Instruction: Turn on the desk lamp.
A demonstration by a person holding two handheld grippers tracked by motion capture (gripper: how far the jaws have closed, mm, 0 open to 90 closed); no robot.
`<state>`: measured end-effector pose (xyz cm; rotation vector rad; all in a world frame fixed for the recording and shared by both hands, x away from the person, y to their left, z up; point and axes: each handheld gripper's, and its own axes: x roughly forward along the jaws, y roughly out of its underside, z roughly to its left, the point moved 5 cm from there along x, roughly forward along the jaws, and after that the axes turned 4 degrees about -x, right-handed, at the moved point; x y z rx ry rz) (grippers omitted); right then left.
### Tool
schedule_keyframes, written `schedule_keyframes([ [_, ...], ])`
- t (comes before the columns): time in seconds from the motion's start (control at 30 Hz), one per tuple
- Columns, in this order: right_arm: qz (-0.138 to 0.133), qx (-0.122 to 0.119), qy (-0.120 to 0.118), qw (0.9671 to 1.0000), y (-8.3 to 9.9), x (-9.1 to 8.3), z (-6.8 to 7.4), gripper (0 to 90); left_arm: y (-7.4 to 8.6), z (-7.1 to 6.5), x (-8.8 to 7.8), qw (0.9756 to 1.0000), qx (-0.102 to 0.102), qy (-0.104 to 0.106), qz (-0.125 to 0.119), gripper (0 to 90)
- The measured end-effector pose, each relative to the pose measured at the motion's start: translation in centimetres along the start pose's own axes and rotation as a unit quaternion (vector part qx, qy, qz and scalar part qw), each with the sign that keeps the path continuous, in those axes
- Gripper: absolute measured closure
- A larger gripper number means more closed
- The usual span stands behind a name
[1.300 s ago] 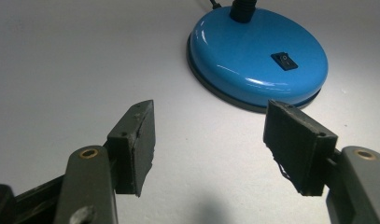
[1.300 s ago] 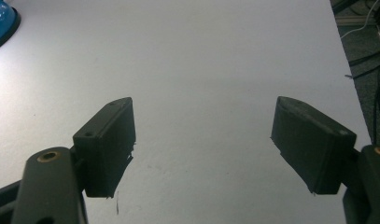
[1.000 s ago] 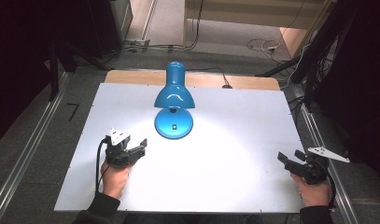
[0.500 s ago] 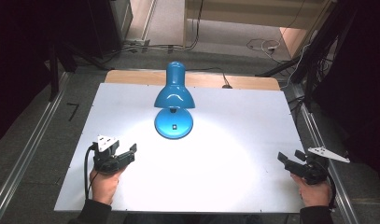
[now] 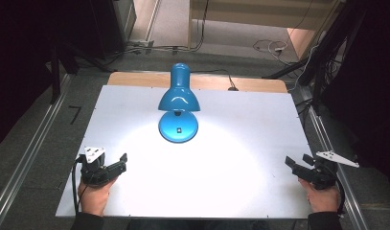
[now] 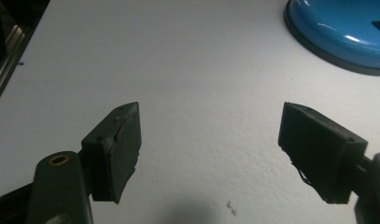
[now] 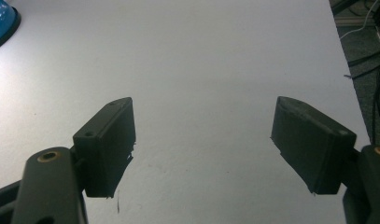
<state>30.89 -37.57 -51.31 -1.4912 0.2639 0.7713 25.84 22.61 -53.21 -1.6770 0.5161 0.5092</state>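
Now, from the high view, we see the blue desk lamp (image 5: 178, 108) standing lit toward the far middle of the white table (image 5: 240, 120), its round base (image 5: 178, 128) just nearer us than the shade and its neck running away from us. Our left gripper (image 5: 121, 160) rests near the front left corner, our right gripper (image 5: 293, 162) near the front right edge. The lamp lies forward and to the right of the left gripper, forward and to the left of the right one; both are well apart from it, and we judge the left hand the nearer.

Through the left gripper view, our left gripper (image 6: 208, 149) has its jaws spread wide with only bare table between them. The lamp's base (image 6: 341, 32) sits ahead at the upper right, so a reach would call for going forward and swinging rightward.

Through the right gripper view, our right gripper (image 7: 201, 144) is likewise wide open and holds nothing. A sliver of the base (image 7: 2, 21) shows at the far upper left, well off from the jaws.
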Motion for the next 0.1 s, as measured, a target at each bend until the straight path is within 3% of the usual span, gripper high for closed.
schedule_keyframes([
  [0.1, 0.000, 0.000, 0.000, 1.0000, -0.01, 0.00, 0.04, 20.3, 0.51, 0.51, 0.75, 0.9997, -0.010, -0.015, 0.013, 18.0],
])
